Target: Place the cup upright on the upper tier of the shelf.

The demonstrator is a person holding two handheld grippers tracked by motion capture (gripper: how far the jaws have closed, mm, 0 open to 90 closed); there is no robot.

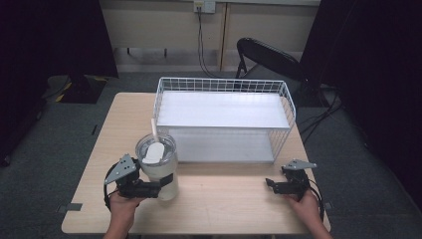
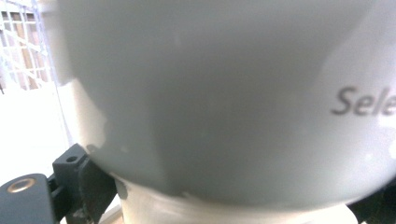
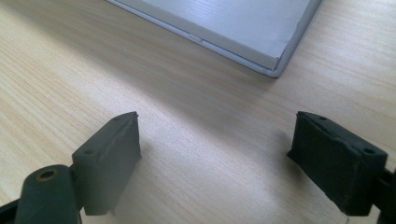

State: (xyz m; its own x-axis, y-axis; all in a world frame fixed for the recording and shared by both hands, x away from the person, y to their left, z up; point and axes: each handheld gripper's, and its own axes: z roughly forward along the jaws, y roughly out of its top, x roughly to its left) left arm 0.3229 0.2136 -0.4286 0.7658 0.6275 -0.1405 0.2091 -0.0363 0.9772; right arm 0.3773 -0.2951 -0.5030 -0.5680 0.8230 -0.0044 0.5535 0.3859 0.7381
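The left gripper [image 1: 161, 186] is clamped on the lower body of a tall white plastic tumbler [image 1: 159, 172] with a clear lid and a white straw. The tumbler stands upright on the light wooden table [image 1: 224, 209], near its front left, just before the white wire two-tier basket rack [image 1: 224, 119]. In the left gripper view, the tumbler [image 2: 210, 102] sits between the jaws. The right gripper [image 1: 271, 184] rests near the front right of the table, its jaws [image 3: 215, 158] apart over bare wood.
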